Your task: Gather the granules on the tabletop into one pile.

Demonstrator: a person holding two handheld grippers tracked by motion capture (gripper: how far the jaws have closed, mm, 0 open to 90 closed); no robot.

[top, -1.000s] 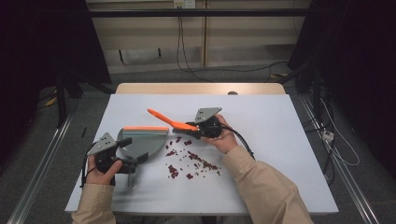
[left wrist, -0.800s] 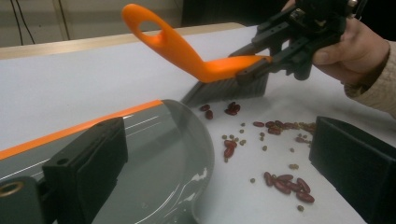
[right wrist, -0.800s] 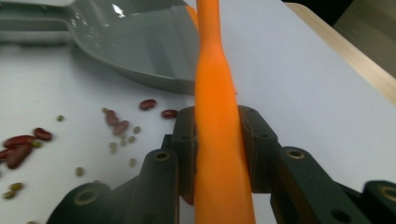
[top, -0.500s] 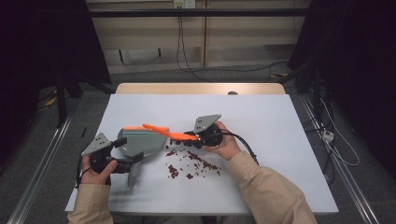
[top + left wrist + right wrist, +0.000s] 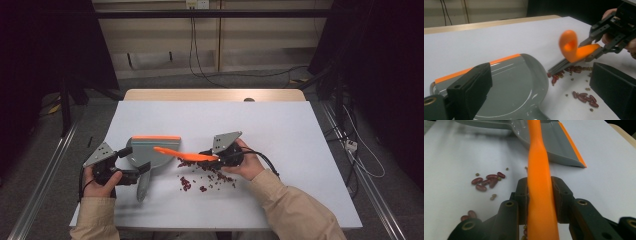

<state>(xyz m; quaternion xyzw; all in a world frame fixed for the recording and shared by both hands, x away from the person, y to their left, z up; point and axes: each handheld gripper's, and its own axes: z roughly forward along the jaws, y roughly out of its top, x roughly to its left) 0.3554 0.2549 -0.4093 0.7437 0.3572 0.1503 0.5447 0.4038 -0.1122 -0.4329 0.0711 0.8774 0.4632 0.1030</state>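
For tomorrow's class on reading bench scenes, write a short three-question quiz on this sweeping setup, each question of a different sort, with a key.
1. True or false: the right gripper is shut on the orange brush.
2. What does the left gripper hold? A) the grey dustpan B) a cup C) a cloth
3. Fill in: the red beans lie on the white ____.

Key: 1 true; 2 A; 3 table.
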